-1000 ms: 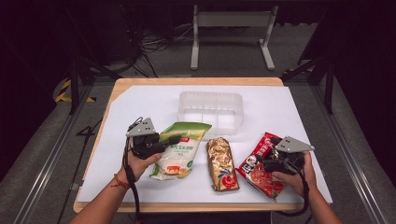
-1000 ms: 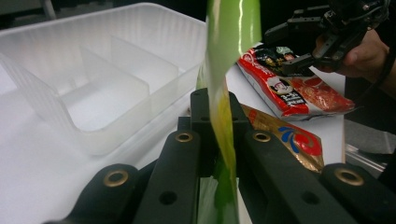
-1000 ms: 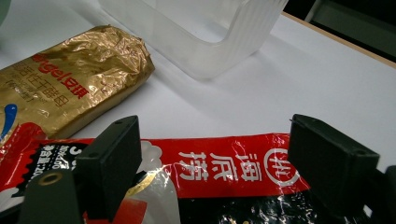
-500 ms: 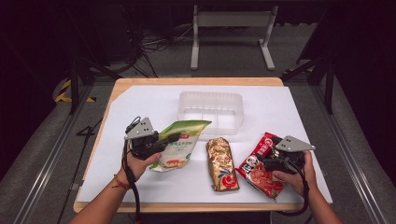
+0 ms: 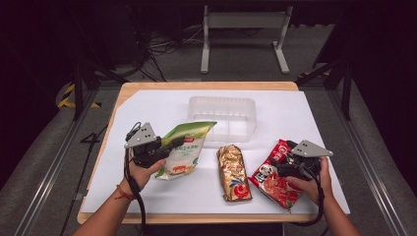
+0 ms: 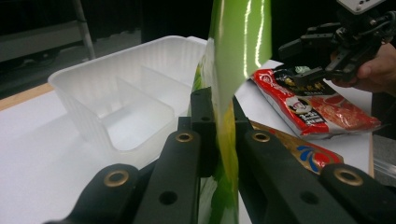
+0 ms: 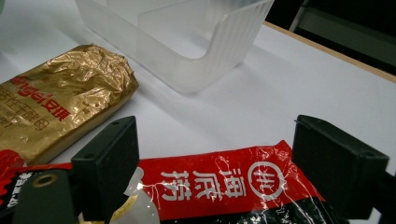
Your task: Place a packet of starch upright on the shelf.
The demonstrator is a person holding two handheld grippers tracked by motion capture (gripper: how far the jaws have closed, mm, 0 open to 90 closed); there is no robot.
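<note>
- Green packet (image 6: 240, 42): glossy film.
- Gold packet (image 7: 56, 109): crinkled shiny foil.
- Red packet (image 7: 219, 186): glossy plastic.
- Tray (image 5: 222, 105): translucent ribbed plastic.
- Desk (image 5: 206, 86): wood under matt white sheet.

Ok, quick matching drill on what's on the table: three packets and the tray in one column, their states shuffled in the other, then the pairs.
Things:
1. green packet
2. gold packet
3. red packet
4. clear tray

States:
A. lying flat on the white sheet, no gripper at it
B. empty, split into compartments
C. clamped in the shut left gripper, raised off the table
D. lying flat, between the open jaws of the right gripper

Pairs: 1-C, 2-A, 3-D, 4-B
</note>
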